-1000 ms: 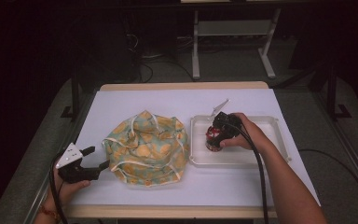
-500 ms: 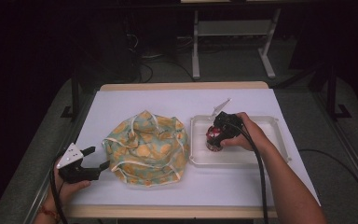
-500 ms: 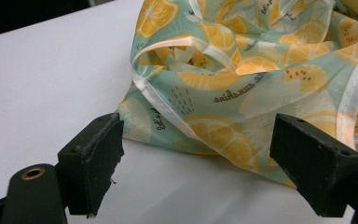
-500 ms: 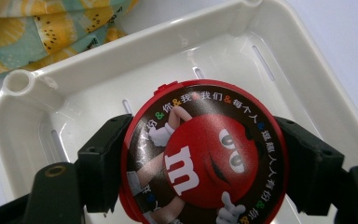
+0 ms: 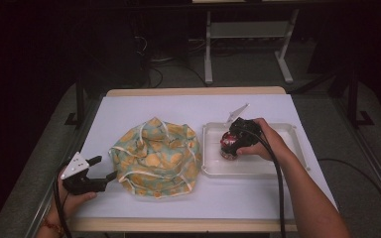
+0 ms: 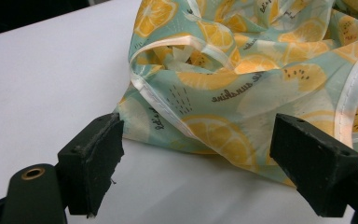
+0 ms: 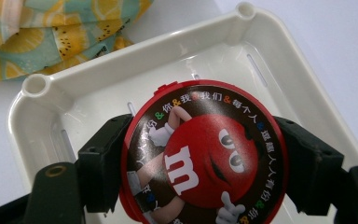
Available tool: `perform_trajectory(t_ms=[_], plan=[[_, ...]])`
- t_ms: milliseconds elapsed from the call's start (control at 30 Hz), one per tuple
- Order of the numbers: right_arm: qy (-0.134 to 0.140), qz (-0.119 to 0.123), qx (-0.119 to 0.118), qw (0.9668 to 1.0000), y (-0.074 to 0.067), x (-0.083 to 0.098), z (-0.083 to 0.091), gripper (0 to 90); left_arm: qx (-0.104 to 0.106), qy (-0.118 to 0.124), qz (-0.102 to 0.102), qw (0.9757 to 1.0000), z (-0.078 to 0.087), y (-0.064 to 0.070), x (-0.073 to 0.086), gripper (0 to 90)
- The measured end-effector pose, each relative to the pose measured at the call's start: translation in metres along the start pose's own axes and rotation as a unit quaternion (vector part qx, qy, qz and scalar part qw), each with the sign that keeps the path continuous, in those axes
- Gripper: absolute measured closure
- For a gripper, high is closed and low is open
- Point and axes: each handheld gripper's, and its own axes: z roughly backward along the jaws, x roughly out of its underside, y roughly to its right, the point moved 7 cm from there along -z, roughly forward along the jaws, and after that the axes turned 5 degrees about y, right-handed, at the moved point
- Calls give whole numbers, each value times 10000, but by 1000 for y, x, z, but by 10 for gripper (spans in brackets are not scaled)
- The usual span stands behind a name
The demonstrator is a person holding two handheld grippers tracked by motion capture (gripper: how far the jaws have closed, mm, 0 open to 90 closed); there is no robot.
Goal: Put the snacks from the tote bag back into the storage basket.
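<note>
Currently, the right gripper sits over the shallow white plastic tray at the table's right half, jaws clamped on opposite edges of a round red candy tin with a cartoon-face lid. Per the right gripper view, the tin is inside the tray, near its middle; whether its base touches the tray floor cannot be told. The tin's lid faces the camera, w/ a small red tab at its far edge. In the high view the person's right hand wraps the gripper body, cable trailing back along the forearm.

Left gripper is at the near-left of the white table surface, jaws spread wide, nothing between them. It points at the crumpled teal cloth bag with orange-slice print and cream ribbon trim. In the left gripper view the bag's lower edge lies just beyond the jaw tips, approx. centred between them; contact not evident. Left hand holds the gripper low at the table's front edge.

Bag lies just left of the tray, its right edge close to the tray's left rim.
</note>
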Motion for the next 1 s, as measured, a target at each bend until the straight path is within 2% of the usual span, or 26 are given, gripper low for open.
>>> perform_trajectory(t_ms=[333,1000], plan=[[12,66,80,9999,-1,-4,6,249,-5,-9,-9,10000,0,0,1,169],[122,255,90,9996,-10,-18,17,249,-3,14,2,10000,0,0,0,169]])
